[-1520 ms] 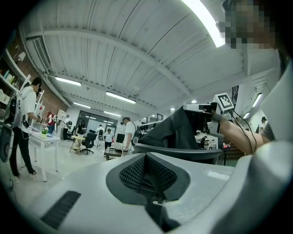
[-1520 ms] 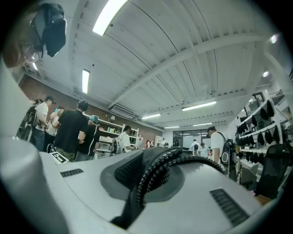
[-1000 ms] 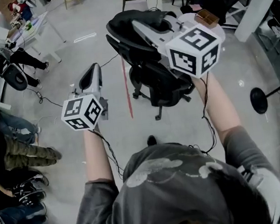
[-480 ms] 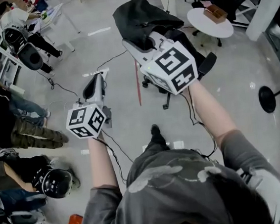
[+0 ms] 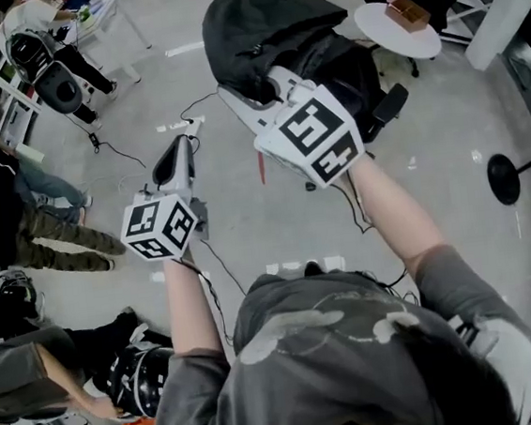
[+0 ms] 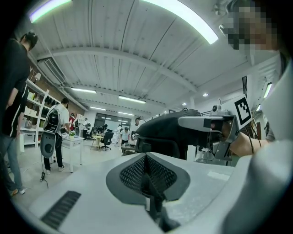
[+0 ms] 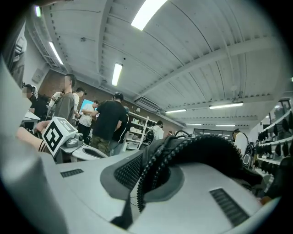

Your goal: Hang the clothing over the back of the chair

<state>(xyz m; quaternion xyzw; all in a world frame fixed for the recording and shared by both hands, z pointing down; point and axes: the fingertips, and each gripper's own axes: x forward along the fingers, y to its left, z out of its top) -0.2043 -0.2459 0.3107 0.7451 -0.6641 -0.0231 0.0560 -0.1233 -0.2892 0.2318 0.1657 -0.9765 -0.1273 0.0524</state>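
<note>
The black clothing (image 5: 260, 28) lies bunched over a black office chair (image 5: 381, 100) at the top of the head view. My right gripper (image 5: 273, 81) reaches into its lower edge and is shut on it. In the right gripper view a zipper edge of the clothing (image 7: 183, 151) runs between the pads of that gripper (image 7: 145, 180). My left gripper (image 5: 184, 135) is held over bare floor to the left of the chair, shut with nothing in it. The left gripper view shows its pads meeting at the left gripper (image 6: 147, 171), with the draped chair (image 6: 167, 132) ahead.
A round white table (image 5: 413, 40) with a brown box stands right of the chair. A black stand base (image 5: 504, 179) is at the right edge. People (image 5: 20, 214) and a backpack (image 5: 56, 83) crowd the left side. Cables (image 5: 132, 155) trail across the grey floor.
Both grippers have shifted toward the lower left of the view, the right one keeping its hold on the clothing. The chair and clothing now sit higher in the picture, and more people show at left.
</note>
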